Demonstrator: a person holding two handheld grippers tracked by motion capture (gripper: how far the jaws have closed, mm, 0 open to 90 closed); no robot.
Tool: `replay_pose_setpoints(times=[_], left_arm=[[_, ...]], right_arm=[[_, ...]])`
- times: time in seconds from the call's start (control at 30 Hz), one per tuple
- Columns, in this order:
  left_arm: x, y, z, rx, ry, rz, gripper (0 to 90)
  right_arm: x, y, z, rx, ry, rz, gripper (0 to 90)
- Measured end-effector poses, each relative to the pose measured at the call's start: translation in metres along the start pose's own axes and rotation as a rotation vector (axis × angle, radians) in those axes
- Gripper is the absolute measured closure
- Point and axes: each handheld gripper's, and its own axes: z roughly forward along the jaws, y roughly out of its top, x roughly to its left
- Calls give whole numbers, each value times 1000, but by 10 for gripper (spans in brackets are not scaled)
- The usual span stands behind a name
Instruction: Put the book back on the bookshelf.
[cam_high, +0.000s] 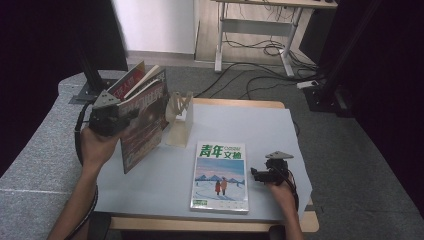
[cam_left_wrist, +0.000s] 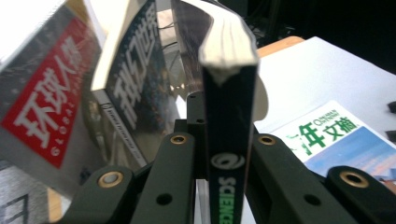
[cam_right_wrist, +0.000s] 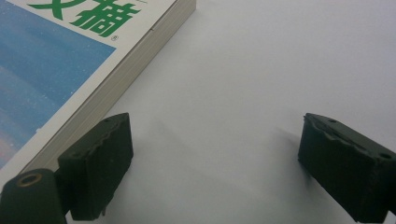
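While the left gripper (cam_high: 116, 119) holds its jaws clamped on a magazine (cam_left_wrist: 232, 135) spine, upright beside the rack (cam_high: 180, 120), and the right gripper (cam_right_wrist: 219, 163) rests jaws apart on the bench (cam_high: 280, 135) by the flat book (cam_high: 220, 176): pages may splay and snag; rack slots hidden.

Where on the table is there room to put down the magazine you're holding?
The left gripper holds a dark magazine at the table's left. Bare grey tabletop lies behind the blue snow-picture magazine, right of the wooden rack. Another patch lies in front of the rack. The near right corner is crowded: the right gripper rests there, jaws open.
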Motion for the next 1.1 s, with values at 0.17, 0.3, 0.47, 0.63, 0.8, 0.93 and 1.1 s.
replay_pose_setpoints(times=[0.17,0.3,0.47,0.63,0.8,0.93,1.1], left_arm=[[4,0,2,-14,21,-18,843],[5,1,6,-34,30,-34,843],[5,4,12,-50,43,-39,843],[5,5,19,-69,47,-58,843],[6,4,28,-84,55,-79,843],[5,3,36,-95,68,-89,843],[2,5,44,-101,72,-86,842]], right_arm=[[0,0,0,0,0,1,96],[0,0,0,0,0,1,96],[0,0,0,1,0,0,96],[0,0,0,1,1,0,96],[0,0,0,2,1,-1,96],[0,0,0,2,1,0,96],[0,0,0,2,1,0,96]])
